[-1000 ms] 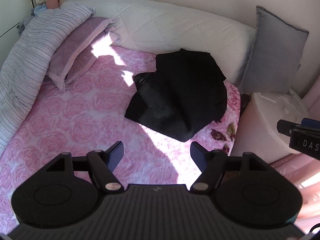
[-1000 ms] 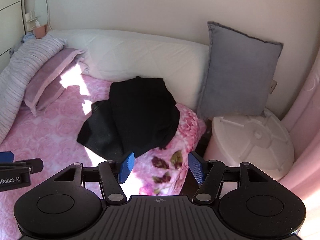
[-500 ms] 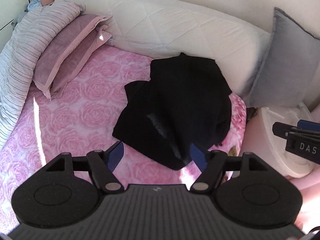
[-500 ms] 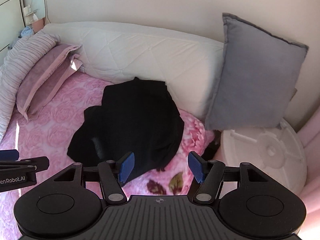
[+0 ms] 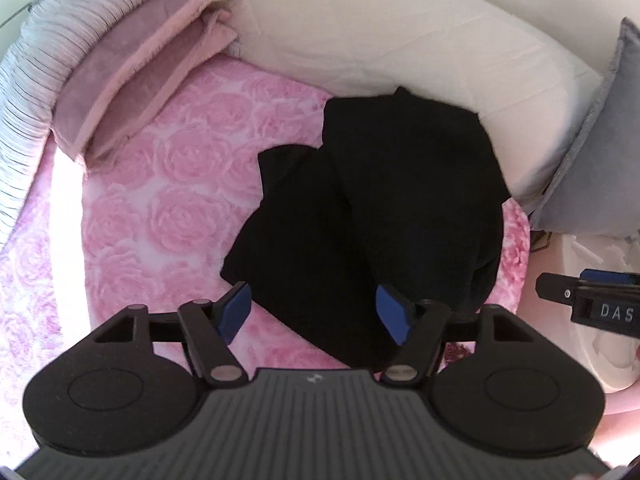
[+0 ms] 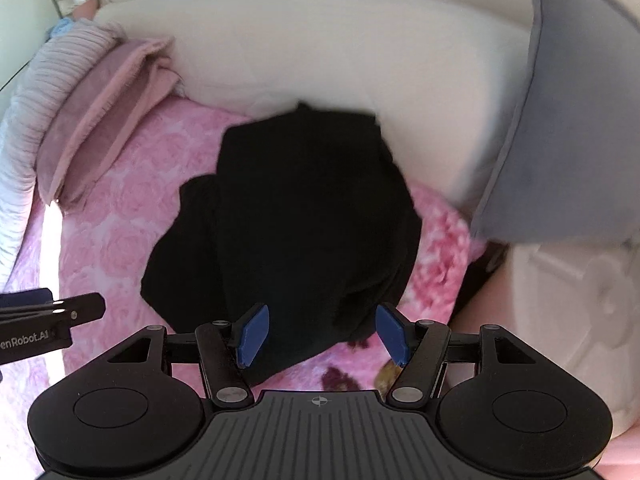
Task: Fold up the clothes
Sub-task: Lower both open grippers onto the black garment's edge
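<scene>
A crumpled black garment lies on the pink rose-patterned bed cover, near the bed's right edge and against the white headboard cushion. It also shows in the right wrist view. My left gripper is open and empty, just above the garment's near edge. My right gripper is open and empty, over the garment's near right part. Each gripper shows at the edge of the other's view.
A white padded headboard cushion runs behind the garment. Pink pillows and a striped duvet lie at the left. A grey cushion and a white round container stand beside the bed at the right.
Both grippers have moved forward and down toward the black garment, which now fills more of each view. Both stay open.
</scene>
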